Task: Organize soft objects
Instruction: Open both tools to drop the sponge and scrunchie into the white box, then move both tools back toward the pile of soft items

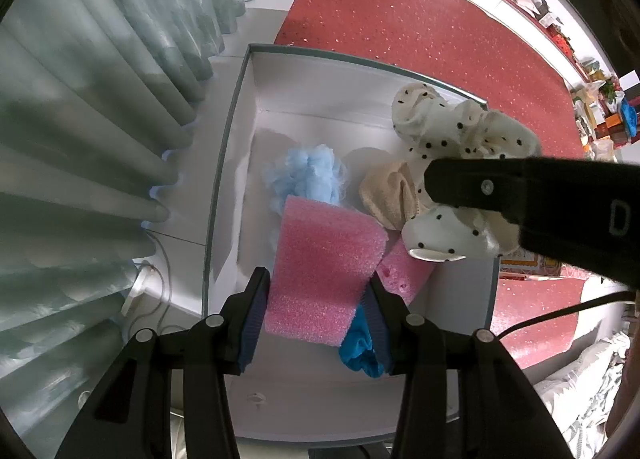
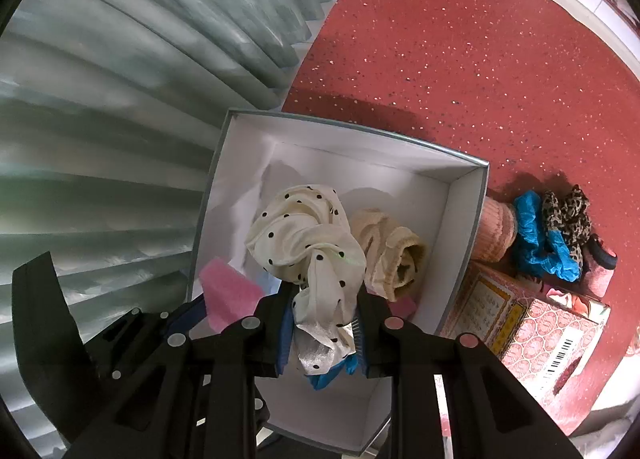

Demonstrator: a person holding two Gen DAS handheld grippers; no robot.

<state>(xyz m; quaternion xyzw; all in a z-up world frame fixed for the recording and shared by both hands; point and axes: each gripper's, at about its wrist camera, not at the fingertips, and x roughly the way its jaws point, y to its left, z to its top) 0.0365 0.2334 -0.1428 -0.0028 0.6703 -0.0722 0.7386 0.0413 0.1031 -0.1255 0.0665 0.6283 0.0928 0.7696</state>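
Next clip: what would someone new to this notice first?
Both tools hang over an open white box, each clamping something soft: the left tool a pink foam block, the right tool a cream polka-dot cloth. More soft pieces wait on the red carpet beside the box.

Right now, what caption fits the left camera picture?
Left gripper squeezing a pink sponge over the white box.

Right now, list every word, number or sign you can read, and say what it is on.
"D": raised letter on the right hand-held gripper's black body.
Barcode and printed characters on the pink patterned box: too small and blurred to read.
Nothing else legible.
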